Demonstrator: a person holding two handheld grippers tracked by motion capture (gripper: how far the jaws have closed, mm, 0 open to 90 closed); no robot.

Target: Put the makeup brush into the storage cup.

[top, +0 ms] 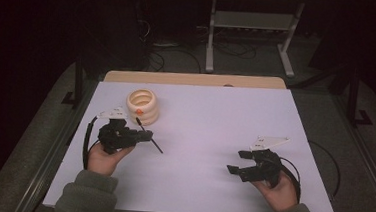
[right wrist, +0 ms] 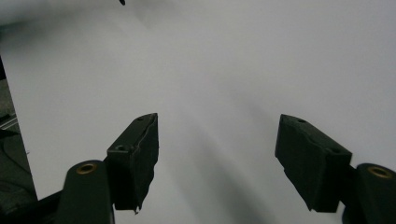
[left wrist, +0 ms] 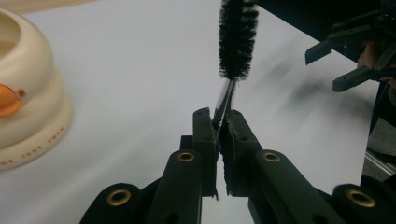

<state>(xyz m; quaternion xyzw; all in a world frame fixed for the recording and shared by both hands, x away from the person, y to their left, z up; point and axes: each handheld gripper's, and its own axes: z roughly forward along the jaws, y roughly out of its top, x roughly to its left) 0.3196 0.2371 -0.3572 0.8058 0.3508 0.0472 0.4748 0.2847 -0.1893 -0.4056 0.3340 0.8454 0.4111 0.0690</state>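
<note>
White table top [top: 210, 117] held a thin black bristle brush [left wrist: 237, 37] pinched by its wire stem in the closed left gripper [top: 146, 136], just beside a cream ringed plastic pot [top: 143, 105], while the right gripper [top: 239, 162] hung wide open, well apart.

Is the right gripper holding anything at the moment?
No: the right gripper has its jaws spread wide over the bare white table, with nothing between them.

ringed container [top: 143, 105] on table [top: 225, 118], far left | brush [top: 149, 138] just before it (in left gripper [top: 146, 135])
</note>
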